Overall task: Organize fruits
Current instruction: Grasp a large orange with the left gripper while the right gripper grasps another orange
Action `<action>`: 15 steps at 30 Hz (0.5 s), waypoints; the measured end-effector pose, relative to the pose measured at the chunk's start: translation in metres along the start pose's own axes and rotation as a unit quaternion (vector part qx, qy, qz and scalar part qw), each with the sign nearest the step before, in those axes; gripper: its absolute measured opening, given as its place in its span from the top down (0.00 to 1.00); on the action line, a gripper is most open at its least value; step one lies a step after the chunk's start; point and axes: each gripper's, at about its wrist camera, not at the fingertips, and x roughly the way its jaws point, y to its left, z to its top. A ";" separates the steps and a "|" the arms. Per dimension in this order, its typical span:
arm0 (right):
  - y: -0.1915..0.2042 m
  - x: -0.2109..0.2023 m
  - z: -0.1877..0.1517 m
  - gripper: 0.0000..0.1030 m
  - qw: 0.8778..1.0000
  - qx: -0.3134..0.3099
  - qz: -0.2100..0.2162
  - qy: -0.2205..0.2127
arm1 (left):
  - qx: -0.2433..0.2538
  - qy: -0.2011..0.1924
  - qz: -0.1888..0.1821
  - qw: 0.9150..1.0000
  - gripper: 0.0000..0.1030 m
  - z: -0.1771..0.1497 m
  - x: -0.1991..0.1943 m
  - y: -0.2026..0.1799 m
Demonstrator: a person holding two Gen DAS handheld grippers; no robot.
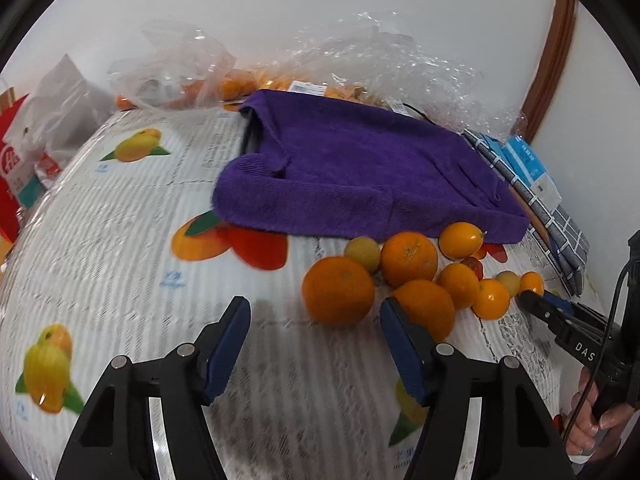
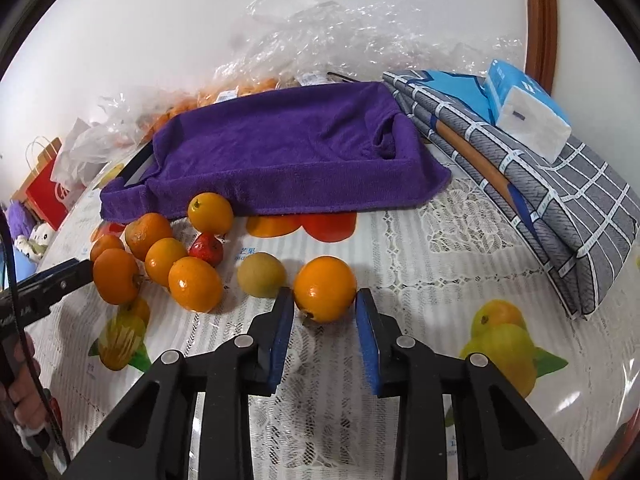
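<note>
Several oranges lie in a loose heap on the fruit-print tablecloth, in front of a tray draped in a purple towel (image 1: pixel 360 168) (image 2: pixel 280 148). My left gripper (image 1: pixel 316 312) is open and empty, with a large orange (image 1: pixel 338 292) just beyond its fingertips. My right gripper (image 2: pixel 325 300) has its blue pads on both sides of a small orange (image 2: pixel 325 289) that rests on the cloth; the jaws sit close against it. A yellow-green fruit (image 2: pixel 261 274) and a small red fruit (image 2: pixel 207 249) lie next to it. The right gripper (image 1: pixel 536 300) also shows in the left view.
Clear plastic bags of oranges (image 1: pixel 248 84) lie against the back wall. A folded grey checked cloth (image 2: pixel 560 208) with a tissue pack (image 2: pixel 528 112) lies at the right. A red paper bag (image 1: pixel 12 168) stands at the left edge. A wooden door frame (image 2: pixel 540 16) rises at the back right.
</note>
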 end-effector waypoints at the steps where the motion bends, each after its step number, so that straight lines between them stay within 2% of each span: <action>1: -0.001 0.001 0.000 0.69 1.000 0.004 0.000 0.004 | 0.002 -0.001 0.002 1.000 0.37 0.001 0.002 -0.001; 4: -0.001 0.002 0.003 0.67 1.000 0.004 -0.009 0.001 | 0.006 0.005 0.002 1.000 0.38 0.005 0.011 -0.003; 5: -0.001 0.004 0.005 0.63 1.000 0.004 -0.013 0.004 | 0.007 0.008 -0.002 1.000 0.38 0.007 0.014 -0.004; 10: 0.000 0.010 0.009 0.63 1.000 0.006 -0.015 0.002 | 0.019 0.002 0.000 1.000 0.38 0.010 0.018 -0.009; 12: -0.002 0.009 0.008 0.69 1.000 0.014 -0.019 0.000 | 0.014 0.003 -0.002 1.000 0.47 0.010 0.018 -0.007; 15: -0.005 0.007 0.007 0.69 0.999 0.026 -0.019 -0.001 | 0.007 0.003 -0.022 1.000 0.57 0.008 0.017 -0.004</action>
